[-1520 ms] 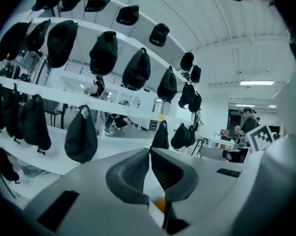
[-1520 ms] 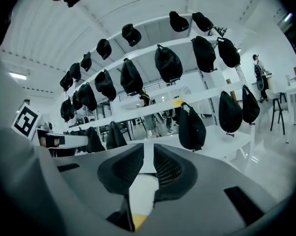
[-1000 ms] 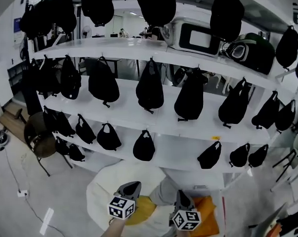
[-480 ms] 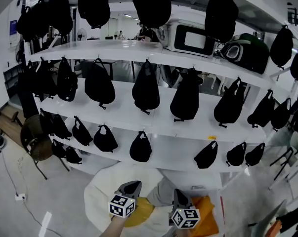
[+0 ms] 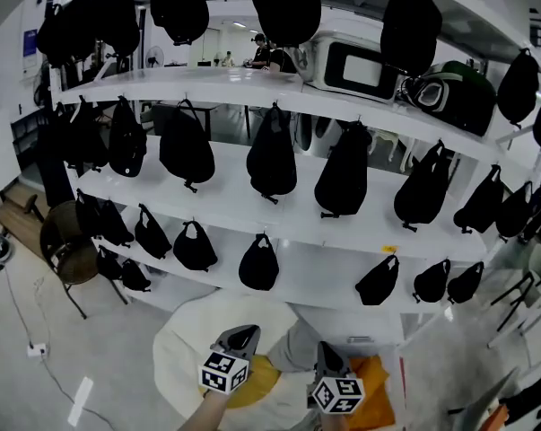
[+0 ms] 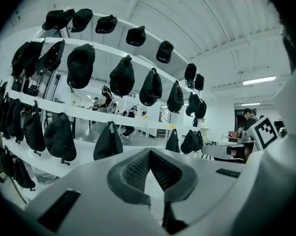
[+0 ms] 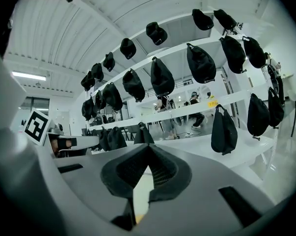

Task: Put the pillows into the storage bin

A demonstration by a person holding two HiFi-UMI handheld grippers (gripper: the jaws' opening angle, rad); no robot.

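Note:
At the bottom edge of the head view, a yellow pillow [image 5: 263, 381] and an orange pillow [image 5: 379, 391] lie low in front of me, on or beside a white rounded surface [image 5: 187, 348]. My left gripper [image 5: 238, 339] is held over the yellow pillow, shut and empty. My right gripper [image 5: 328, 359] is just left of the orange pillow, also shut and empty. Both gripper views point up at the shelves. There the left gripper [image 6: 148, 152] and the right gripper [image 7: 148, 147] show their pads pressed together on nothing. I cannot make out a storage bin.
White shelves [image 5: 252, 209] hung with many black bags [image 5: 272, 160] fill the space ahead. A white appliance [image 5: 355, 65] stands on the top shelf. A brown chair [image 5: 68, 254] is at the left, with cables on the floor. People are working far behind the shelves.
The head view has swayed slightly. Both grippers stay shut in almost the same place over the pillows.

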